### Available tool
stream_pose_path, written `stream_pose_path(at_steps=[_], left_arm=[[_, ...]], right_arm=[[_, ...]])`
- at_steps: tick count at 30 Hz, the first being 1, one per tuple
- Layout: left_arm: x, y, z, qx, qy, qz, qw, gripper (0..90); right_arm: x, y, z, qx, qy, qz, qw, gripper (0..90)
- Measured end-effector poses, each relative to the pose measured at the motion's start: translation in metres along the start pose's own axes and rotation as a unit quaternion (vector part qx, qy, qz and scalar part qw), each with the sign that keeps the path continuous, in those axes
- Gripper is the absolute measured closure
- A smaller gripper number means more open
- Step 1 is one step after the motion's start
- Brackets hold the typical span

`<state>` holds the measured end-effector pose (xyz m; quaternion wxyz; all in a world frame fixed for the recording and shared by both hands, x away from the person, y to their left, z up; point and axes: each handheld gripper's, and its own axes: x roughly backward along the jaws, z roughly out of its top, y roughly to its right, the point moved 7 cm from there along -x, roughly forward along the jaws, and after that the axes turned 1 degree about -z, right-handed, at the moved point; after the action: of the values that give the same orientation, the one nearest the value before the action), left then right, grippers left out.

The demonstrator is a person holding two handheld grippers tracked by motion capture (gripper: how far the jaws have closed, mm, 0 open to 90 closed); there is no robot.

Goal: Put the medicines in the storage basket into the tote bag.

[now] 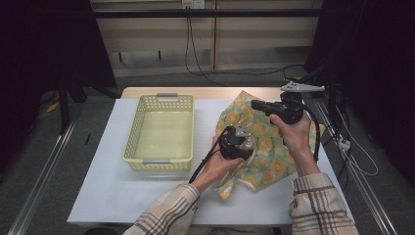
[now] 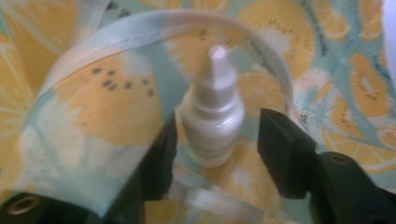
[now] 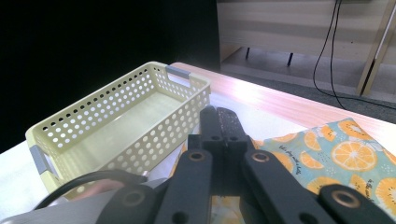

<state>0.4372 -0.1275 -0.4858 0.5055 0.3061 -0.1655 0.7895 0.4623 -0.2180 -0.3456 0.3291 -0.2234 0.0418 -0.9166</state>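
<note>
A small white dropper bottle (image 2: 212,123) stands upright on a teal cloth printed with orange slices (image 2: 116,107), between the jaws of my left gripper (image 2: 222,119). The right-hand jaw stands clear of the bottle and the other is close beside it, so the gripper is open. A fold of the cloth drapes over that nearer jaw. In the high view the left gripper (image 1: 244,146) sits low on the cloth (image 1: 274,164). My right gripper (image 1: 257,104) is held above the cloth's far part, its jaws (image 3: 224,126) shut with nothing between them.
A pale yellow perforated basket (image 1: 159,161) with grey handles stands to the left of the cloth on the white mat (image 1: 107,186); nothing lies in it (image 3: 116,88). The wooden table edge runs behind. Cables hang at the right side.
</note>
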Motion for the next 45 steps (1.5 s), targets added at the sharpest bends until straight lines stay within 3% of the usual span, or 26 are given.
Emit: stream_pose_path(at_steps=[2,3,4,7,14,20,28,29,39,40,45], left_arm=[[0.007,0.002,0.002,-0.001,0.004,-0.007,1.0000,37.7],[0.011,0.003,0.002,-0.004,0.002,0.001,1.0000,35.7],[0.014,0.005,0.003,-0.008,0.010,-0.013,0.9998,34.1],[0.025,0.010,0.002,-0.015,0.014,-0.019,0.9996,30.1],[0.052,0.021,-0.011,-0.033,0.016,-0.023,0.9991,24.6],[0.069,0.022,-0.021,-0.028,0.015,-0.019,0.9993,22.6],[0.077,0.017,-0.041,-0.011,0.004,-0.010,0.9999,26.7],[0.079,0.016,-0.042,-0.018,-0.001,-0.010,0.9998,27.5],[0.078,0.021,-0.059,-0.015,-0.011,-0.009,0.9998,33.8],[0.078,0.020,-0.061,-0.012,-0.013,-0.001,0.9998,33.8],[0.077,0.019,-0.067,-0.001,-0.008,-0.009,0.9999,34.3]], right_arm=[[0.000,0.000,0.000,-0.002,0.002,0.000,1.0000,90.0],[0.000,0.000,0.000,-0.002,0.002,0.000,1.0000,90.0],[0.000,0.001,0.000,-0.002,0.002,0.000,1.0000,90.0],[0.001,0.001,0.000,-0.003,0.003,0.000,1.0000,90.0],[0.005,0.002,0.002,-0.002,0.008,-0.003,1.0000,90.0],[0.007,0.002,0.003,-0.004,0.013,-0.005,0.9999,90.0],[0.010,0.002,0.004,-0.002,0.015,-0.007,0.9999,90.0],[0.010,0.002,0.004,-0.004,0.015,-0.007,0.9998,90.0],[0.014,0.003,0.002,-0.002,0.014,-0.010,0.9998,90.0],[0.014,0.003,0.002,-0.002,0.013,-0.010,0.9999,90.0],[0.014,0.005,0.001,-0.006,0.012,-0.009,0.9999,90.0]])
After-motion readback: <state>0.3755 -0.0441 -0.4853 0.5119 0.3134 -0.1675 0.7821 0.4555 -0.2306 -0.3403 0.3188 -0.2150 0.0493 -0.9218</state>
